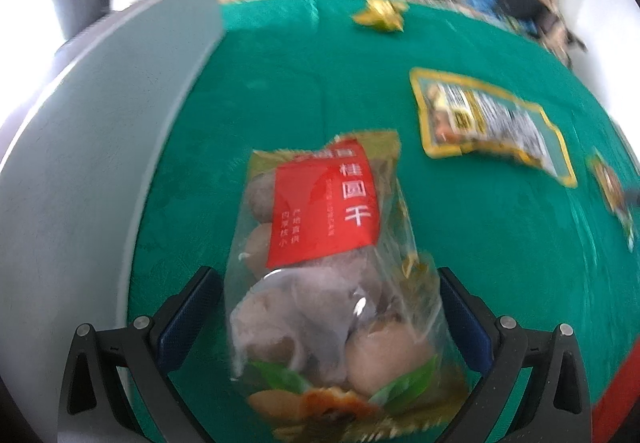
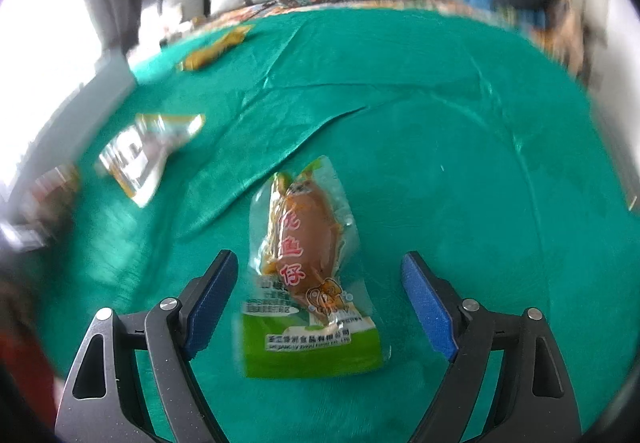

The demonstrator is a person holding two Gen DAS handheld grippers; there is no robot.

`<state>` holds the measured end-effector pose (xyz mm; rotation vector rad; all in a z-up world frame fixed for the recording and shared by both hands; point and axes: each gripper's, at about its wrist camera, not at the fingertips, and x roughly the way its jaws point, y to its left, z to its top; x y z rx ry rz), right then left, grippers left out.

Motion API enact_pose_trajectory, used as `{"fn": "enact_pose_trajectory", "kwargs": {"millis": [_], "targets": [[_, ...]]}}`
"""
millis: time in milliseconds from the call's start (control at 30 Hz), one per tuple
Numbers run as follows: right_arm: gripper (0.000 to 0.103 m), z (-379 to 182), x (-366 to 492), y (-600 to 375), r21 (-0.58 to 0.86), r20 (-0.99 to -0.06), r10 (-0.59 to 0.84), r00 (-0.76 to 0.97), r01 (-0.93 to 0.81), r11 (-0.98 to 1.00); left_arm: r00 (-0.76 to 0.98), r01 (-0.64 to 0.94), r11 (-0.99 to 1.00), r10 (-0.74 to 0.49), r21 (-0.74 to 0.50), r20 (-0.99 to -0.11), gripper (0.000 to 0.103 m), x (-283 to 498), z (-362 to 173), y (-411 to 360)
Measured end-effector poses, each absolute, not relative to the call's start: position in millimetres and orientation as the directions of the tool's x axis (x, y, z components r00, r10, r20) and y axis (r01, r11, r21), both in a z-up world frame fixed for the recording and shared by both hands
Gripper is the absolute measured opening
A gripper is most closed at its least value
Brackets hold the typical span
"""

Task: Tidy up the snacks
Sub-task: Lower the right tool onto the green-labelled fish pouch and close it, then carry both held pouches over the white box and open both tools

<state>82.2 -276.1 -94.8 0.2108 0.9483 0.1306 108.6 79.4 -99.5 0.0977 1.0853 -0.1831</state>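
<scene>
Longan bag [image 1: 320, 267], clear, holding round brown fruit, lies on green worktop [image 1: 460, 243] between spread left tongs [image 1: 330, 299], long axis pointing away. Right tongs [image 2: 316, 287] spread around fish packet [image 2: 308, 267], lengthwise likewise.

A bench covered in a creased green cloth [image 2: 440, 171] carries several snack packets. A clear bag of brown dried longans with a red label [image 1: 324, 255] lies near its left side, beside a flat grey board [image 1: 100, 163]. A yellow-bordered printed pouch [image 1: 492, 123] lies apart to the right, and a small gold wrapper [image 1: 380, 15] sits toward the far edge. A clear vacuum pack with a brown fish snack and green base [image 2: 308, 271] lies flat on the cloth, just below a long crease.
</scene>
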Motion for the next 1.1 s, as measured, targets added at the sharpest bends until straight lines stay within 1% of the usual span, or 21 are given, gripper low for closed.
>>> {"fn": "enact_pose_trajectory", "kwargs": {"millis": [33,67,133,200,267,333,367,400,433,467,500,567,667,800,867,933,1000,1067,1100], "targets": [[0.086,-89,82,-290,0.298,-0.787,0.229,0.572,0.028,0.954,0.432,0.202,0.979,-0.107,-0.019,-0.896,0.103,110,-98,81],[0.086,-84,83,-299,0.321,-0.791,0.230,0.567,0.066,0.945,0.415,0.200,0.979,-0.119,-0.037,-0.902,0.103,110,-97,84],[0.087,-76,88,-306,0.329,-0.822,0.230,0.522,0.104,0.939,0.392,0.200,0.976,-0.158,-0.084,-0.906,0.102,112,-94,88],[0.086,-76,101,-295,0.270,-0.877,0.209,0.432,0.083,0.959,0.378,0.201,0.974,-0.173,-0.102,-0.909,0.102,114,-93,89],[0.086,-82,114,-272,0.163,-0.924,0.142,0.354,0.030,0.986,0.370,0.197,0.975,-0.166,-0.098,-0.914,0.098,115,-92,89],[0.086,-86,123,-252,0.092,-0.933,0.091,0.348,-0.013,0.996,0.371,0.204,0.975,-0.163,-0.091,-0.914,0.088,114,-90,86],[0.085,-89,128,-244,0.080,-0.933,0.086,0.349,-0.030,0.996,0.380,0.212,0.974,-0.156,-0.078,-0.912,0.071,112,-88,84],[0.084,-93,132,-240,0.073,-0.937,0.080,0.341,-0.034,0.997,0.390,0.217,0.974,-0.140,-0.056,-0.910,0.067,112,-86,82],[0.081,-97,135,-237,0.057,-0.942,0.063,0.329,-0.028,0.998,0.396,0.225,0.973,-0.133,-0.045,-0.909,0.065,111,-83,80],[0.056,-95,134,-235,0.007,-0.940,0.012,0.341,-0.013,1.000,0.402,0.230,0.972,-0.140,-0.048,-0.905,0.063,109,-82,80],[0.044,-91,134,-237,-0.002,-0.938,-0.005,0.346,0.008,1.000,0.411,0.237,0.970,-0.159,-0.063,-0.898,0.063,106,-79,80],[0.039,-80,131,-250,0.086,-0.938,0.060,0.342,0.061,0.994,0.427,0.231,0.969,-0.182,-0.087,-0.886,0.063,99,-74,81],[0.038,-63,121,-263,0.114,-0.928,0.081,0.364,0.071,0.991,0.446,0.211,0.960,-0.261,-0.183,-0.856,0.063,87,-61,86],[0.038,-42,110,-275,0.225,-0.901,0.169,0.400,0.095,0.970,0.482,0.201,0.936,-0.352,-0.289,-0.802,0.063,77,-29,94],[0.038,-31,105,-263,0.269,-0.879,0.211,0.428,0.078,0.960,0.513,0.200,0.927,-0.375,-0.317,-0.772,0.063,76,-8,104],[0.038,-15,106,-244,0.314,-0.850,0.264,0.455,0.037,0.949,0.556,0.192,0.926,-0.376,-0.325,-0.741,0.063,73,17,123],[0.038,6,112,-210,0.373,-0.809,0.343,0.477,-0.034,0.927,0.604,0.167,0.933,-0.351,-0.318,-0.716,0.063,72,42,153],[0.038,25,115,-169,0.427,-0.766,0.424,0.482,-0.111,0.897,0.637,0.124,0.947,-0.305,-0.297,-0.708,0.063,72,57,182],[0.038,33,118,-148,0.452,-0.746,0.465,0.478,-0.150,0.879,0.657,0.086,0.958,-0.261,-0.274,-0.707,0.063,73,64,205]]}}
